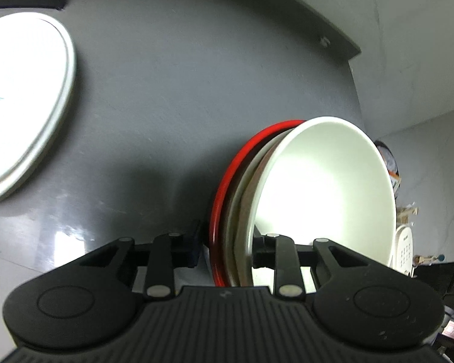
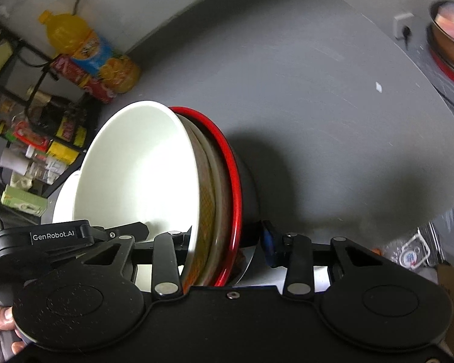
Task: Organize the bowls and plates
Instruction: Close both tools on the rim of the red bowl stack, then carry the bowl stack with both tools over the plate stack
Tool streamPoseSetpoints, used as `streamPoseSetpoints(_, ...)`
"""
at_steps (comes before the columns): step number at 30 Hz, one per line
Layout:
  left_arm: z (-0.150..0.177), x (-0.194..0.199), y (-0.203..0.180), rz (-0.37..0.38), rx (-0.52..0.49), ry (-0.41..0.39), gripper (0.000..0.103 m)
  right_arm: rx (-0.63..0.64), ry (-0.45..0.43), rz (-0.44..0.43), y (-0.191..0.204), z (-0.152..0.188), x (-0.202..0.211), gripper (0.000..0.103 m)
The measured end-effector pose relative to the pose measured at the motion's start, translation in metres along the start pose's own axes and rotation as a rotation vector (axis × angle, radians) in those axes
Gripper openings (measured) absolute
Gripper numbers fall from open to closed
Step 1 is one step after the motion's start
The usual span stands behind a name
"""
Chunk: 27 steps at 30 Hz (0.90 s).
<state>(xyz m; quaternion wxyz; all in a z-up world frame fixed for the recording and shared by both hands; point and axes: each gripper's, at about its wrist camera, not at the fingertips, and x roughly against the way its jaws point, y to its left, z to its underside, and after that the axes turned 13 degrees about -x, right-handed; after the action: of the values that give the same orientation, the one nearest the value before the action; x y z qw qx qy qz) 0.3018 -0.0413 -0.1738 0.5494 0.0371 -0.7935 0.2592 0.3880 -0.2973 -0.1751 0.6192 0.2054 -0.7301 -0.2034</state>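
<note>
While clamped: both claws point(image 1: 225, 254) point(image 2: 224, 249), stacked bowls point(image 1: 324, 187).

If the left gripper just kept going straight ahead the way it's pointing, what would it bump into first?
Nothing new soon: the left gripper is already clamped on the stack of bowls, which would travel with it. Ahead lies the bare grey table, then probably the wall behind; depth is unclear.

Both wrist cameras sit very close to the stacked bowls point(image 1: 317, 187) point(image 2: 142, 175), facing them from opposite sides, sharing the grey table point(image 1: 181, 90) point(image 2: 317, 90).
</note>
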Motion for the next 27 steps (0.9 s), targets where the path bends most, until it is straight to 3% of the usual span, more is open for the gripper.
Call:
streamPoseSetpoints(14,-0.02,0.084,0.075,-0.021,0.074,-0.127,0.028,0.104,0.016,-0.063,0.094,0.015,-0.021,0.038)
streamPoseSetpoints(27,-0.034,0.124,0.163,-0.036,0.158,-0.152,0.028,0.172,0.055,-0.087,0.179,0.041,-0.054,0.038)
